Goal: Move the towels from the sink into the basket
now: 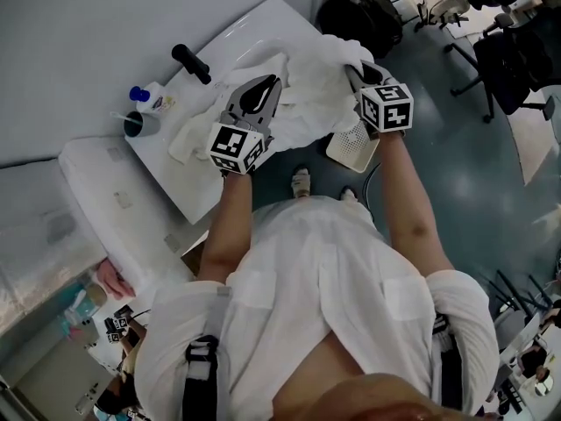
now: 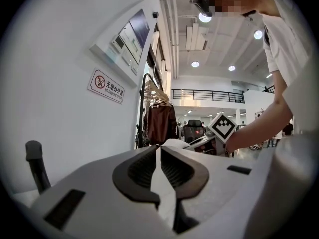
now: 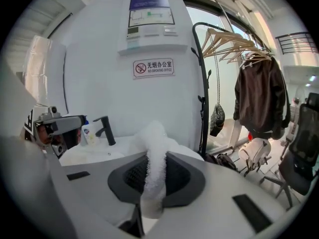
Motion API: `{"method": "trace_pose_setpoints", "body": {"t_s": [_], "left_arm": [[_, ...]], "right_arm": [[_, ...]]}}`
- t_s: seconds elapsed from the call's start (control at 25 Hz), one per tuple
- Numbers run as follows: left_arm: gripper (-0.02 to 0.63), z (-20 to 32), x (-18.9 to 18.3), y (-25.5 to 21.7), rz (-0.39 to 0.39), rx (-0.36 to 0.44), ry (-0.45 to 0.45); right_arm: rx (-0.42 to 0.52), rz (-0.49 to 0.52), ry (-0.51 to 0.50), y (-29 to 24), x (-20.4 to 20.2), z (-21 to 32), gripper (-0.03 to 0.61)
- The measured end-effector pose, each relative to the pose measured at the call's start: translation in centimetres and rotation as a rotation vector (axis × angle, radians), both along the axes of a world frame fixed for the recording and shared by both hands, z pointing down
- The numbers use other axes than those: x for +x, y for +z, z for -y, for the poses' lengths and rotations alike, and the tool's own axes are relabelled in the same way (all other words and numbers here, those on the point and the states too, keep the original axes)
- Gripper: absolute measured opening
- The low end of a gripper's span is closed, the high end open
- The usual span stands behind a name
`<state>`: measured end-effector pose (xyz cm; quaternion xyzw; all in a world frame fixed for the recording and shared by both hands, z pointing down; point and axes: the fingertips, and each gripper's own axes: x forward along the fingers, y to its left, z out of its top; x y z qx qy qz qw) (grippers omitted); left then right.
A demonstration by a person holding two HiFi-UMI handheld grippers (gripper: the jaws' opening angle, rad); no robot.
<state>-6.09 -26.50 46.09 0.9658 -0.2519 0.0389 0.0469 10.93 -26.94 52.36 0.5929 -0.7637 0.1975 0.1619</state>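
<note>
White towels [image 1: 302, 95] lie heaped over the white sink [image 1: 263, 20]. My right gripper [image 1: 352, 70] is shut on a fluffy white towel [image 3: 153, 133], which stands up between its pads and trails back toward the sink. Below that hand, a white basket [image 1: 355, 145] sits on the floor. My left gripper [image 1: 273, 82] lies over the towel heap with its tips together [image 2: 158, 148]. A pale strip shows along its gap, and I cannot tell whether cloth is pinched there.
A black faucet [image 1: 191, 63] stands at the sink's back edge, with a soap bottle [image 1: 154, 100] and a dark cup [image 1: 140, 124] beside it. A coat rack [image 3: 202, 83] with a brown jacket [image 3: 259, 93] stands to the right of the sink. Office chairs [image 1: 504, 60] stand farther right.
</note>
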Motion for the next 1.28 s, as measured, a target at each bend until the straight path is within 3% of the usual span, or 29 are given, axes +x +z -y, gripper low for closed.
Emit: {"method": "trace_pose_setpoints", "body": {"t_s": [0.52, 0.88, 1.04, 1.28], "left_arm": [[0.029, -1.6, 2.3, -1.9, -0.008, 0.034, 0.005], [0.029, -4.0, 6.2, -3.2, -0.019, 0.063, 0.030], [0.029, -5.3, 8.7, -3.7, -0.025, 0.063, 0.043], [0.029, -7.9, 12.9, -4.0, -0.029, 0.059, 0.070]], "right_arm": [[0.184, 0.003, 0.144, -6.7, 6.1, -4.1, 0.064], [0.295, -0.011, 0.293, -10.8, 13.4, -9.4, 0.064], [0.302, -0.028, 0.337, -11.5, 16.8, -12.3, 0.064], [0.238, -0.024, 0.351, -8.9, 19.9, -15.6, 0.064]]}}
